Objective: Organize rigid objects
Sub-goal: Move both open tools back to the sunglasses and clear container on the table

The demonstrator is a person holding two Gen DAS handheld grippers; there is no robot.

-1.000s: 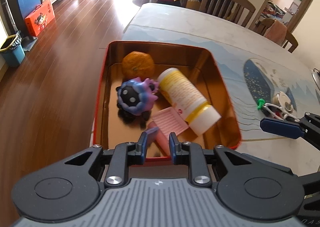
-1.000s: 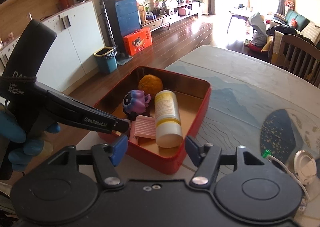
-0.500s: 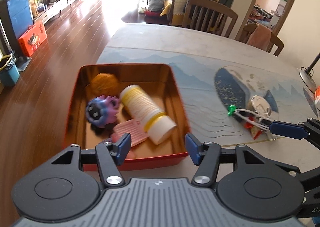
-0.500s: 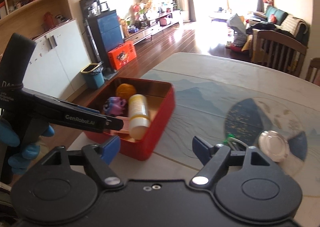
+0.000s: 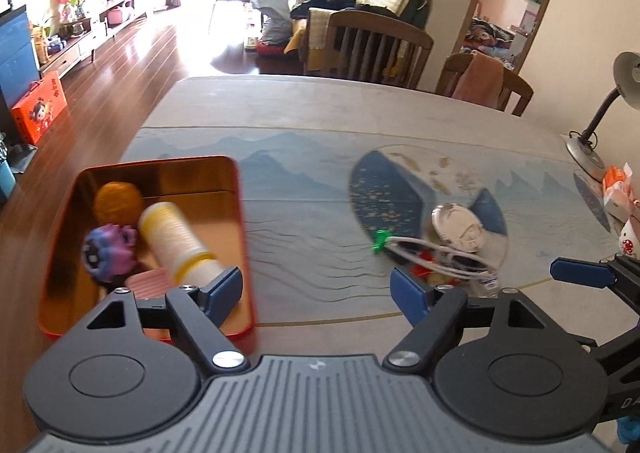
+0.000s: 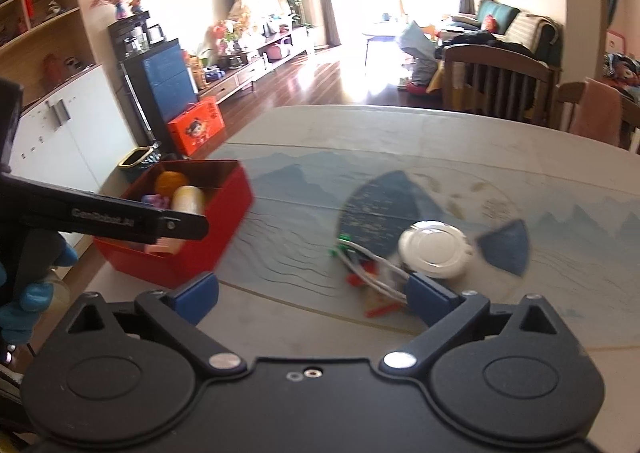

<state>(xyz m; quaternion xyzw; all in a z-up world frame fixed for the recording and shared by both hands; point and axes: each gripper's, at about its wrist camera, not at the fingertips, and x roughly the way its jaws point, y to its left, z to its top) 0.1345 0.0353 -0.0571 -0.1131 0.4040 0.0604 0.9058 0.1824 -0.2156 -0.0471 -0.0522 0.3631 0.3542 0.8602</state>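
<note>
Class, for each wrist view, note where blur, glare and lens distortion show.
Left wrist: box contents smeared, window blown out, table edge bowed. Right wrist: box and sunglasses streaked by motion, window overexposed, walls curved.

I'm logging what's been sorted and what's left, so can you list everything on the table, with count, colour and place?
box: one, red outside, gold inside, table's left side
orange: one, orange, box's far corner
bottle: one, white with yellow band, lying in box
toy: one, purple and blue, in box beside bottle
pink ridged item: one, pink, box's near end
round lid: one, silver, table centre, outside box
glasses: one, white frame, beside lid
small red and green pieces: blurred, count unclear, by glasses
desk lamp: one, grey, table's right edge
table: one, grey-blue patterned
left hand-held gripper: jaws opening, nothing between
right hand-held gripper: jaws opening, nothing gripped
</note>
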